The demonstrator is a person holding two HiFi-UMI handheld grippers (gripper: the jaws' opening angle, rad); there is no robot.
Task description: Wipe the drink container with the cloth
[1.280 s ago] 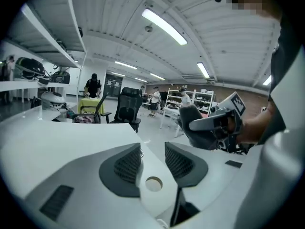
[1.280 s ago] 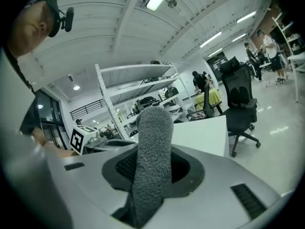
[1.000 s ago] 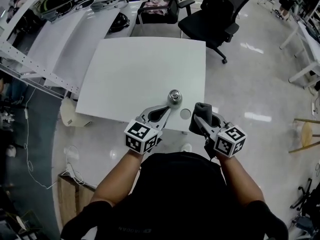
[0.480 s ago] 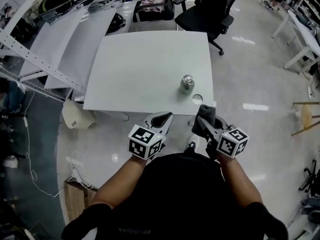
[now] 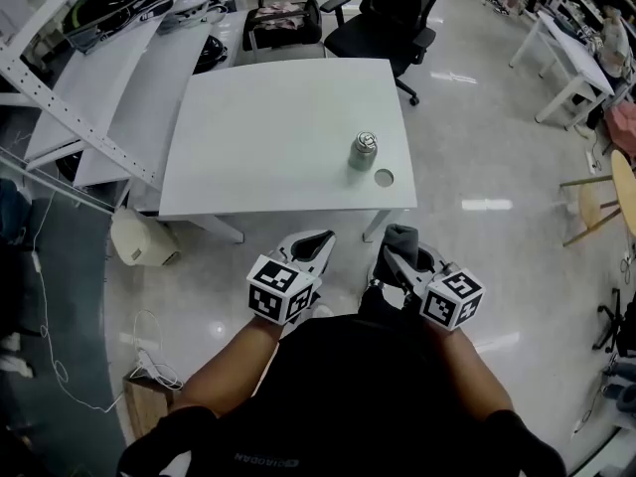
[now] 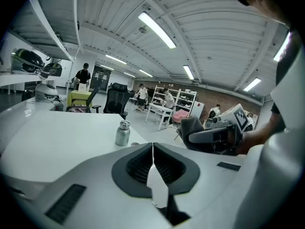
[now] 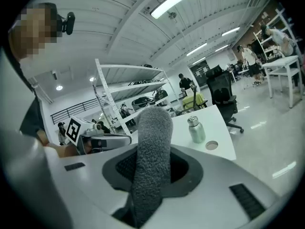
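Steel bottle farther away than before

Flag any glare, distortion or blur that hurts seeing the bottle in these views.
Head view: fisheye bows the table edges; lamp glare streaks the floor; bottle sharp. Left gripper view: heavy barrel distortion, dark corners, bright ceiling lights; bottle small but clear. Right gripper view: same distortion; the close cloth fills the centre, bottle clear beside it.
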